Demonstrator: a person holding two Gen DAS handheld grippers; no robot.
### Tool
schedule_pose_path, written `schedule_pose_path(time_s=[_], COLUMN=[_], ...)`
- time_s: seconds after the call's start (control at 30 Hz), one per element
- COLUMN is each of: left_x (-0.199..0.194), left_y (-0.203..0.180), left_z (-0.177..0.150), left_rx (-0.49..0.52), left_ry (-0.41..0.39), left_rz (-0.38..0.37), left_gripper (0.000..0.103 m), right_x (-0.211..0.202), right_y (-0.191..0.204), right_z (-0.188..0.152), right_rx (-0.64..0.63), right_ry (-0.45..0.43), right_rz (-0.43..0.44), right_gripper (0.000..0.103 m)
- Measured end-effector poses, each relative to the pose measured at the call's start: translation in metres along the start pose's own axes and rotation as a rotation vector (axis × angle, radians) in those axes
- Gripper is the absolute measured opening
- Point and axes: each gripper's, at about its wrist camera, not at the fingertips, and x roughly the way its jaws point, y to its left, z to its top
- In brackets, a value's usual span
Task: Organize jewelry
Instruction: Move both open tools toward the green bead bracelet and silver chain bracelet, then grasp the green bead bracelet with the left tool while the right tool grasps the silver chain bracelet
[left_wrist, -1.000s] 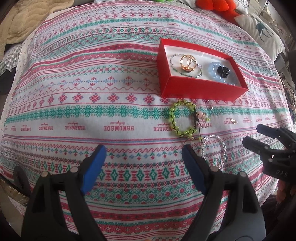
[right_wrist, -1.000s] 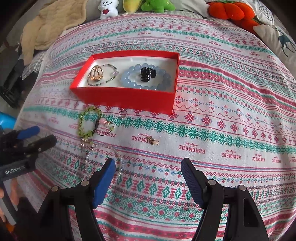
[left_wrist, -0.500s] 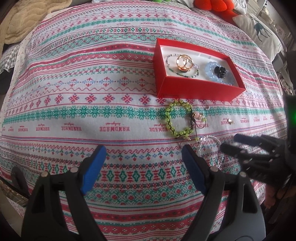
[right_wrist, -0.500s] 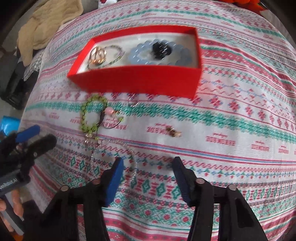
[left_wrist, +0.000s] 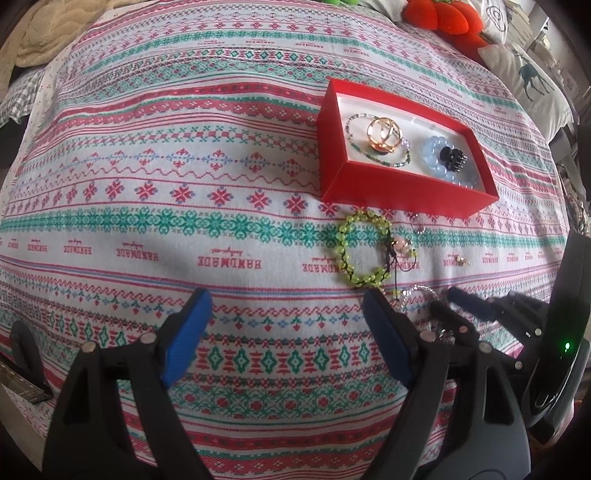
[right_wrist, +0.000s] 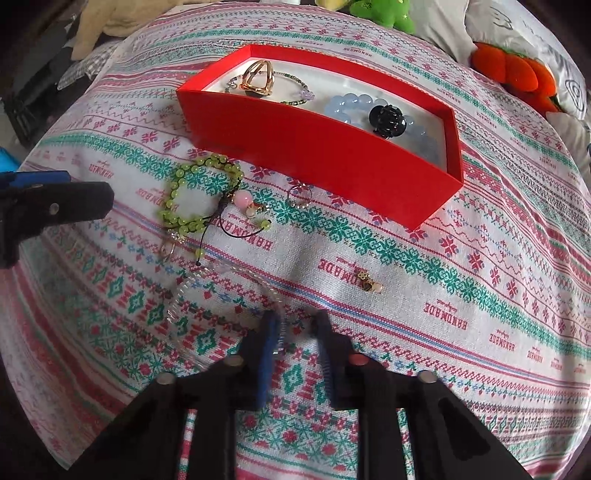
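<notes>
A red box (right_wrist: 332, 155) (left_wrist: 399, 199) on the patterned cloth holds a gold ring (right_wrist: 258, 79), a thin beaded chain, a pale blue bead bracelet (right_wrist: 351, 105) and a black clip (right_wrist: 388, 120). In front of it lie a green bead bracelet (right_wrist: 192, 195) (left_wrist: 364, 251), a small ring (right_wrist: 299, 195), a gold earring (right_wrist: 365, 282) and a clear bead bracelet (right_wrist: 221, 295). My right gripper (right_wrist: 295, 328) is low on the cloth, jaws narrowed around the clear bracelet's near right edge. My left gripper (left_wrist: 284, 310) is open and empty, left of the jewelry.
The cloth covers a bed. Orange (right_wrist: 513, 74) and green (right_wrist: 384, 14) plush toys and a pillow (left_wrist: 528, 81) lie at the far edge. A beige blanket (left_wrist: 33, 37) lies far left. The left gripper's fingers (right_wrist: 55, 206) show at the left of the right wrist view.
My right gripper has moved forward and down to the clear bracelet and its jaws have narrowed a lot. My left gripper has stayed open, shifting slightly.
</notes>
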Motion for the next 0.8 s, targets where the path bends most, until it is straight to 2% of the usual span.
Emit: schedule_pose_path(time_s=[0.1, 0.2, 0.47, 0.53, 0.63, 0.8], left_x=[0.000, 0.000, 0.012, 0.017, 0.024, 0.033], left_y=[-0.002, 0.000, -0.018, -0.022, -0.027, -0.034], left_z=[0.004, 0.010, 0.017, 0.017, 0.019, 0.021], left_rx=[-0.023, -0.054, -0.051, -0.044, -0.042, -0.038], left_ry=[-0.012, -0.027, -0.007, 0.002, 0.015, 0.026], left_rz=[-0.023, -0.053, -0.101, -0.102, -0.101, -0.087], left_gripper=[0.084, 0.083, 0.059, 0.047, 0.036, 0.027], right_x=[-0.003, -0.011, -0.043, -0.048, -0.053, -0.057], right_y=[-0.002, -0.014, -0.048, -0.054, -0.061, -0.064], right_z=[0.002, 0.004, 0.010, 0.010, 0.011, 0.008], right_rx=[0.008, 0.036, 0.096, 0.108, 0.117, 0.128], right_ry=[0.002, -0.004, -0.072, -0.089, -0.104, -0.112], right_rz=[0.014, 0.034, 0.060, 0.060, 0.062, 0.061], right_gripper=[0.004, 0.004, 0.004, 0.004, 0.004, 0.004])
